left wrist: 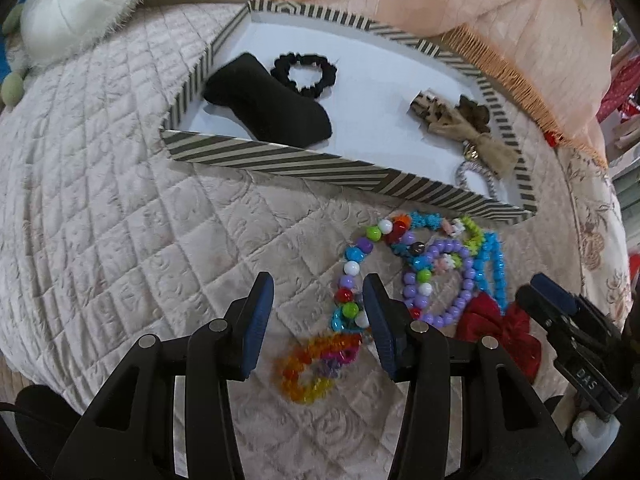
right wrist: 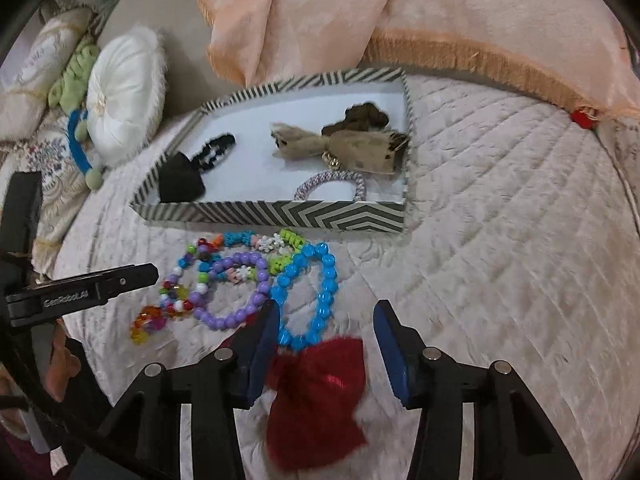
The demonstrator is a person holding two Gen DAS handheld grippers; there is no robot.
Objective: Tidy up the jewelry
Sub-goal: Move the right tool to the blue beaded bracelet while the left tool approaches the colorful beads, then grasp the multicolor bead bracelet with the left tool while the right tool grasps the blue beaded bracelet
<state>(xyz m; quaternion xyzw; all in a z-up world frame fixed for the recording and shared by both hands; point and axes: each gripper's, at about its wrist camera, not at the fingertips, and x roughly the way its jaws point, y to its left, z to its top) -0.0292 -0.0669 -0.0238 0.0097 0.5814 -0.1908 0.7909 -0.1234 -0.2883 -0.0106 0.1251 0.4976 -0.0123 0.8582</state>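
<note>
Nearest, the right gripper (right wrist: 326,344) hangs wide open and empty over the red bow (right wrist: 316,396), seemingly lining up a grab; the left gripper (left wrist: 318,316), equally open and empty, straddles the bead bracelets (left wrist: 420,264) heaped before the striped tray (left wrist: 280,160).

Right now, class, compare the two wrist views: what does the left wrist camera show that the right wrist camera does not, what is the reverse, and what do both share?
Only the left wrist view shows the black scrunchie as a full ring, and the left gripper with open jaws.

Only the right wrist view shows the round white cushion whole, with a blue band beside it.

Both share the striped tray, the purple bead bracelet, the blue bead bracelet and the red bow on the quilted bedspread.
</note>
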